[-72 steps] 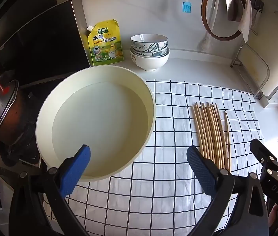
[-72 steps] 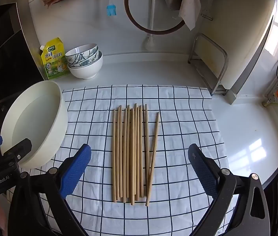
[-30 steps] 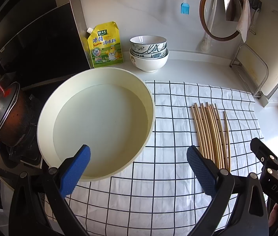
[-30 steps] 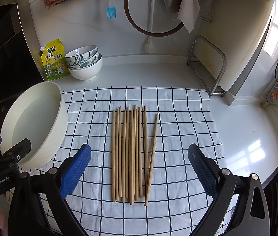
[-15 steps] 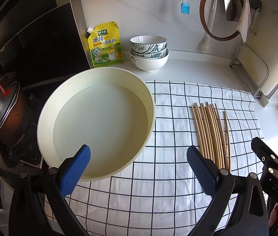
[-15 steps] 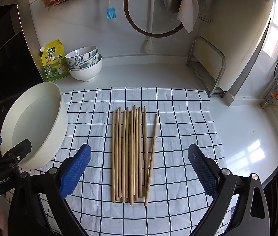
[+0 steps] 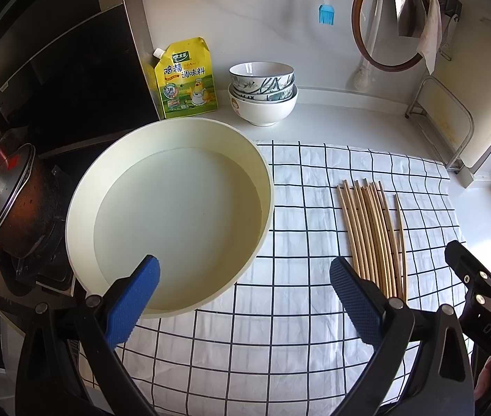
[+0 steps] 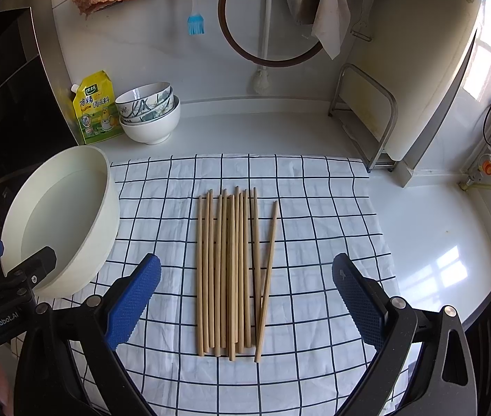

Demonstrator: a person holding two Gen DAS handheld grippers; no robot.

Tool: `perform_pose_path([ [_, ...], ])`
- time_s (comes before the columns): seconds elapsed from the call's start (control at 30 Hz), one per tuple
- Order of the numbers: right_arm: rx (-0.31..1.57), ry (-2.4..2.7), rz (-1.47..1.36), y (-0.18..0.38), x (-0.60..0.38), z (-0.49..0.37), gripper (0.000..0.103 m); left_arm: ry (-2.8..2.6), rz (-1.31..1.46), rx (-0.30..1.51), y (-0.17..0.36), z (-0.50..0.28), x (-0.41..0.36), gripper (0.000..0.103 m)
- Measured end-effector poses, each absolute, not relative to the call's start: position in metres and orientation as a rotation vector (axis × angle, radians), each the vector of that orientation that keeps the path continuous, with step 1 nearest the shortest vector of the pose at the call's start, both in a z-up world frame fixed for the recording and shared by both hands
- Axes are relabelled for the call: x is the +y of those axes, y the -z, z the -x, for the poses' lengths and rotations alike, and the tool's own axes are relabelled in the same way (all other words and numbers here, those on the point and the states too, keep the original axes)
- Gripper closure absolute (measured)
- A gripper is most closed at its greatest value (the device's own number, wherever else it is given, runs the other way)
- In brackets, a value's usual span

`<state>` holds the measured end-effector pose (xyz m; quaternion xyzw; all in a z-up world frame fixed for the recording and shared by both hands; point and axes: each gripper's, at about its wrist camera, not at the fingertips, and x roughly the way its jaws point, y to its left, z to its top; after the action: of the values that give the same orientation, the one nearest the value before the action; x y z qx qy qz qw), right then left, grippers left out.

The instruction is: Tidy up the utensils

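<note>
Ten or so wooden chopsticks [image 8: 230, 270] lie side by side in the middle of my right wrist view, on the checked cloth [image 8: 318, 215], with one stray stick [image 8: 267, 277] slanting across the right edge of the bundle. My right gripper [image 8: 245, 298] hangs above their near ends with its tongs spread wide, gripping nothing. In the left wrist view my left gripper [image 7: 243, 298] is just as wide and just as empty, with the cream basin [image 7: 82, 187] filling the centre-left of the frame and the chopsticks over at the right.

I judge we are at the very start: nothing lifted, both tongs waiting. The slanted stick looks like the obvious thing to fix, or the whole bundle wants gathering, and I can't say where it should go. Stacked bowls [image 8: 150, 114] and a yellow seasoning pouch [image 8: 96, 112] stand at the upper left, well clear.

Next, I reckon, the right gripper drops low over the sticks and closes across them. Thin round sticks on cloth may roll or slip, so I want the pads flat against the cloth and square to the bundle.
</note>
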<state>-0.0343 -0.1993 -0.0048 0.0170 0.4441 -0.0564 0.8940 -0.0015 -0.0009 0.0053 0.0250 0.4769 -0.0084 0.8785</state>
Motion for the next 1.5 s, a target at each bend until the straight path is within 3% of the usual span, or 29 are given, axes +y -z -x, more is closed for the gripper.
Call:
perform_pose_path([
  [0.9, 0.94, 0.112, -0.031, 0.008, -0.202, 0.034, 0.008, 0.03, -0.043, 1.011, 0.002, 0.002, -0.006, 0.006],
  [1.5, 1.062, 0.089, -0.058, 0.092, -0.287, 0.014, 0.009, 0.123, -0.013, 1.123, 0.077, -0.022, -0.074, 0.006],
])
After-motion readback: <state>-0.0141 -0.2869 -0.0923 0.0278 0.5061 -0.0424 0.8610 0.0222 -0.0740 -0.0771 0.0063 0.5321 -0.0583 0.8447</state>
